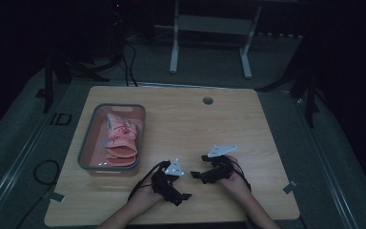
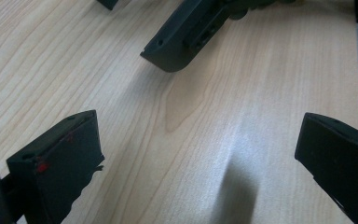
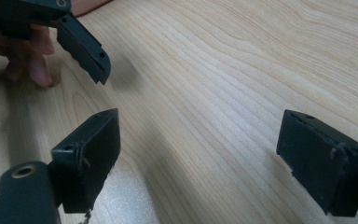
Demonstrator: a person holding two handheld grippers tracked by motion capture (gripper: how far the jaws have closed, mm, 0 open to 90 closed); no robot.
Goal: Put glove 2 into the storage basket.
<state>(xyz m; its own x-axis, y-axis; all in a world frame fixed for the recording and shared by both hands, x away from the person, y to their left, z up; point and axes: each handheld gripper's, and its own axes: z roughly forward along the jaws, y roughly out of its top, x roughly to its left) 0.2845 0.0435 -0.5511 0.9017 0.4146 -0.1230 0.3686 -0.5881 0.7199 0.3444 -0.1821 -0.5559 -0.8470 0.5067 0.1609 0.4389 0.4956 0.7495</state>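
Low over the front middle of the wooden table (image 1: 219, 124), my left gripper (image 1: 182, 197) is held open, its jaws pointing right and toward the person. Close on its right, my right gripper (image 1: 198, 166) is open too and points left. In the left gripper view the left gripper (image 2: 196, 154) has bare wood between its wide-apart jaws, and one jaw of the right gripper (image 2: 186, 32) lies just ahead. Nothing sits in the right gripper (image 3: 200, 149) either; a jaw of the left gripper (image 3: 81, 46) and fingers (image 3: 28, 56) show at upper left.
A grey bin (image 1: 86, 143) holding folded pink cloth (image 1: 121, 140) stands on the table's left side. A round cable hole (image 1: 208, 100) sits near the far edge. Beyond the table are white desk legs (image 1: 174, 47) and floor cables (image 1: 128, 62).
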